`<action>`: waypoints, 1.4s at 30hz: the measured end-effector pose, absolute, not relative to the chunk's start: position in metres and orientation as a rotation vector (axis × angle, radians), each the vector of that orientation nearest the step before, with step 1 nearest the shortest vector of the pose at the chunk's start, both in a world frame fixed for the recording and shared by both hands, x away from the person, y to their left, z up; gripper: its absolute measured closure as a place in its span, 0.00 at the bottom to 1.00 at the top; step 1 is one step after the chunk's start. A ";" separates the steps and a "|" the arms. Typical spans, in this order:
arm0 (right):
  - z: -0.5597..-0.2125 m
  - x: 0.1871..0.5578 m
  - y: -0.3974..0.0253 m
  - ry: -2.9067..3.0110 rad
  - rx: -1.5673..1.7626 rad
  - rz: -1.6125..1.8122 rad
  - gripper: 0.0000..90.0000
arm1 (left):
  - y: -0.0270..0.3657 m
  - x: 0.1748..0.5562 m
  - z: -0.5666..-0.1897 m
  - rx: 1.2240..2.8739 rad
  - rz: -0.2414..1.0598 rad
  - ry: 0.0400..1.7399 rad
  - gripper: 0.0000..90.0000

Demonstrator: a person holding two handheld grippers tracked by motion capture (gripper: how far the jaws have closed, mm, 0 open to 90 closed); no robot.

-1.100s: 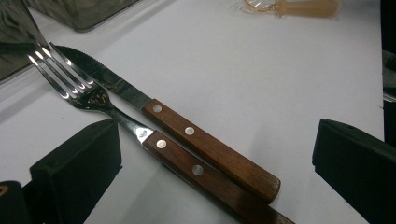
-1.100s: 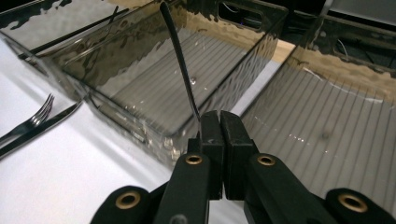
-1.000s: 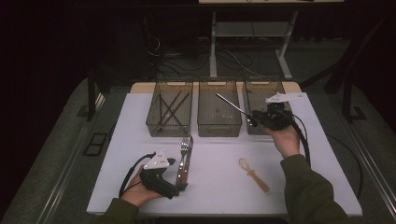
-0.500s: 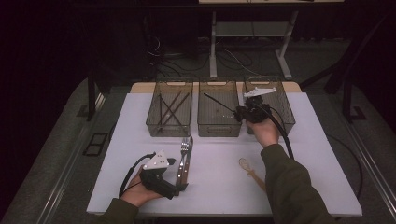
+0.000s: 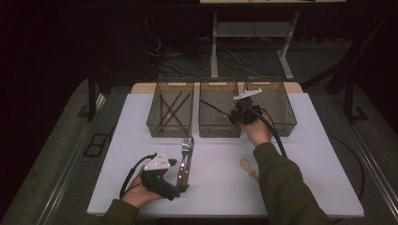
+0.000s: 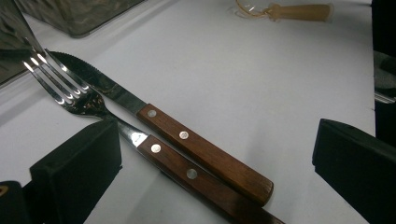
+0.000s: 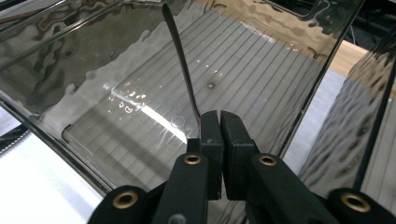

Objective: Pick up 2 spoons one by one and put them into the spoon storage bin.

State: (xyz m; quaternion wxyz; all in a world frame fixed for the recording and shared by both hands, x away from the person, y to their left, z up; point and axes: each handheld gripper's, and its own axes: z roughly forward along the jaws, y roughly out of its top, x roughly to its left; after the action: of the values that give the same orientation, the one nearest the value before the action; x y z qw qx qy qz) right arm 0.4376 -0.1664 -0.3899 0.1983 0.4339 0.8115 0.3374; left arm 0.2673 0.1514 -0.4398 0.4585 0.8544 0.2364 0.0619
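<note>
Overhead, my right gripper (image 5: pixel 233 117) holds a thin dark utensil (image 5: pixel 215 107) over the middle bin (image 5: pixel 218 129); its long axis slants up and left, away from my fingers, across the bin. My left gripper (image 5: pixel 180 188) rests low on the worktop (image 5: pixel 309 140) beside a fork (image 5: pixel 185 152) and knife (image 5: pixel 189 157). In the left gripper view my fingers (image 6: pixel 74 170) stand spread wide around the wooden handles. In the right gripper view my fingers (image 7: pixel 211 135) are pressed together on the utensil's (image 7: pixel 180 60) near end; its slim, glossy black stem rises straight ahead over the bin's ribbed floor (image 7: pixel 252 74).
</note>
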 end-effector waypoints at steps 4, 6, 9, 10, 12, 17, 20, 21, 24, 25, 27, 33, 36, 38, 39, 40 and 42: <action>-0.389 0.438 -0.168 2.267 1.225 0.975 0.86 | 0.151 0.267 -0.440 2.104 0.152 0.583 0.00; -0.387 0.437 -0.170 2.260 1.232 1.003 0.83 | 0.151 0.267 -0.440 2.101 0.155 0.582 0.00; -0.383 0.433 -0.174 2.251 1.247 1.074 0.74 | 0.151 0.267 -0.440 2.100 0.154 0.584 0.00; -0.381 0.432 -0.175 2.255 1.251 1.097 0.70 | 0.151 0.267 -0.440 2.101 0.155 0.584 0.00; -0.377 0.427 -0.179 2.250 1.250 1.129 0.66 | 0.151 0.267 -0.440 2.099 0.150 0.590 0.00; -0.372 0.411 -0.192 2.282 1.246 1.204 0.59 | 0.151 0.267 -0.440 2.098 0.151 0.589 0.00; -0.372 0.399 -0.200 2.300 1.235 1.223 0.54 | 0.151 0.267 -0.440 2.105 0.155 0.586 0.00; -0.372 0.394 -0.202 2.304 1.230 1.217 0.53 | 0.151 0.267 -0.440 2.105 0.156 0.588 0.00; -0.374 0.382 -0.210 2.325 1.215 1.220 0.51 | 0.151 0.267 -0.440 2.105 0.155 0.589 0.00; -0.376 0.378 -0.212 2.334 1.211 1.223 0.51 | 0.151 0.267 -0.440 2.104 0.155 0.588 0.00; -0.379 0.371 -0.217 2.350 1.200 1.227 0.50 | 0.151 0.267 -0.440 2.102 0.153 0.587 0.00; -0.390 0.349 -0.230 2.387 1.177 1.214 0.48 | 0.150 0.266 -0.441 2.101 0.148 0.597 0.00; -0.395 0.339 -0.235 2.416 1.163 1.184 0.46 | 0.150 0.266 -0.440 2.100 0.148 0.598 0.00; -0.398 0.331 -0.239 2.437 1.167 1.175 0.46 | 0.150 0.266 -0.440 2.100 0.149 0.596 0.00; -0.400 0.327 -0.241 2.444 1.166 1.168 0.47 | 0.150 0.266 -0.440 2.100 0.148 0.596 0.00; -0.401 0.322 -0.243 2.449 1.166 1.163 0.47 | 0.150 0.266 -0.440 2.101 0.146 0.598 0.00; -0.404 0.314 -0.248 2.462 1.165 1.152 0.47 | 0.150 0.266 -0.440 2.102 0.146 0.596 0.00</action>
State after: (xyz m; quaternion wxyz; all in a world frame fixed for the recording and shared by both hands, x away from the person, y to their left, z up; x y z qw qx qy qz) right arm 0.3139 -0.2476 -0.4039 0.0922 0.3922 0.8290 0.3879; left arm 0.2662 0.1497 -0.4405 0.4581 0.8533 0.2421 0.0591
